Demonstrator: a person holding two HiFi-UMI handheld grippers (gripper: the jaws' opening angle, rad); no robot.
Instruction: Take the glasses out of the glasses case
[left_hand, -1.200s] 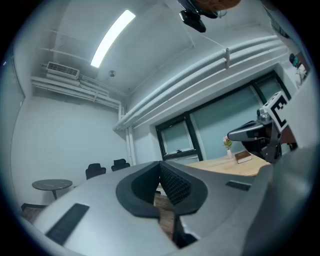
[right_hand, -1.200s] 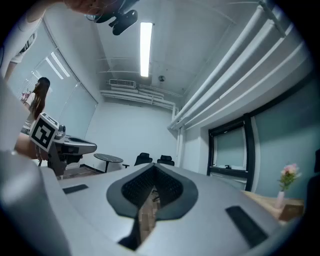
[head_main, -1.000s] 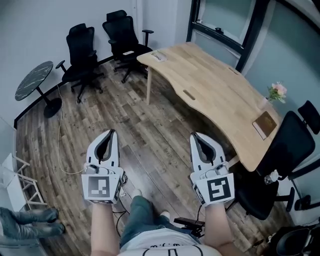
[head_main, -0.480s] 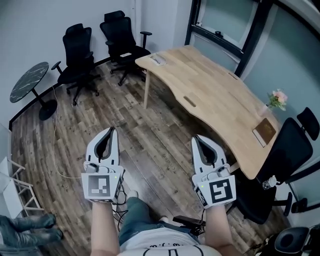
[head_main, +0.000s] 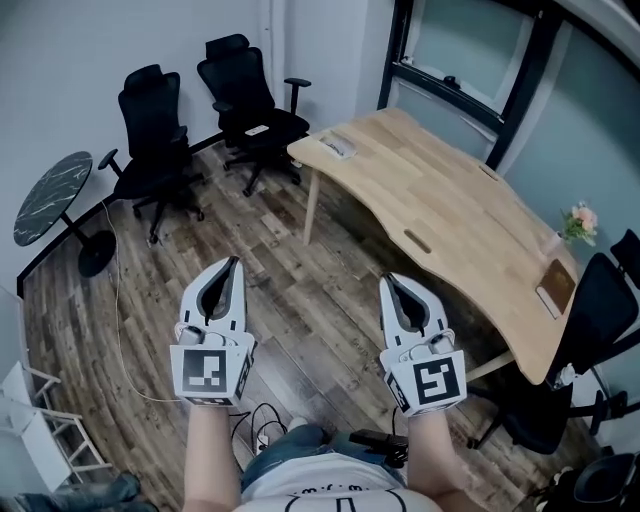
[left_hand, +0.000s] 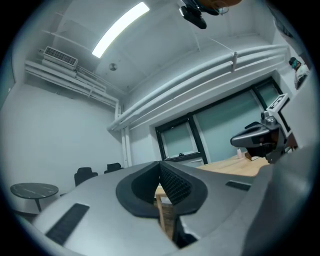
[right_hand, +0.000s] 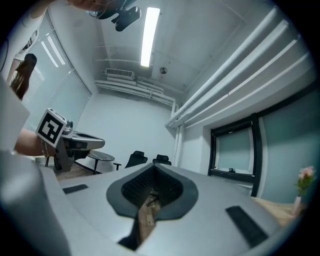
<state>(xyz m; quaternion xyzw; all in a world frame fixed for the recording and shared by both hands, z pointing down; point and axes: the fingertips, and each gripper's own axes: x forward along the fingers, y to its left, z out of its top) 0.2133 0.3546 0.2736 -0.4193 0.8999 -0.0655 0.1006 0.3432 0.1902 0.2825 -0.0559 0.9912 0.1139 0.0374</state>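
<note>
Both of your claws are pinched shut on nothing: the left claw (head_main: 233, 262) and the right claw (head_main: 388, 281) are held out level over the wooden floor, side by side and well apart.

No glasses case is certain yet. The likeliest candidate is a small pale thing (head_main: 338, 146) on the near corner of the desk (head_main: 450, 215), well ahead of the right claw and a little to its right. It is too small to name, and no glasses show.

You are on the approach. Close in on that corner until the thing lies just beyond both tips, and spread the jaws before you reach. Then steady the case with one claw and work the lid with the other.

Counted:
- Two claws and one desk.
- One bunch of flowers (head_main: 581, 220) and one flat brown thing (head_main: 556, 288), both far right of the right claw.
- Two black office chairs (head_main: 150, 120) ahead of the left claw, and a third (head_main: 592, 300) beyond the desk.
- One round side table (head_main: 55, 195) far to the left.
</note>
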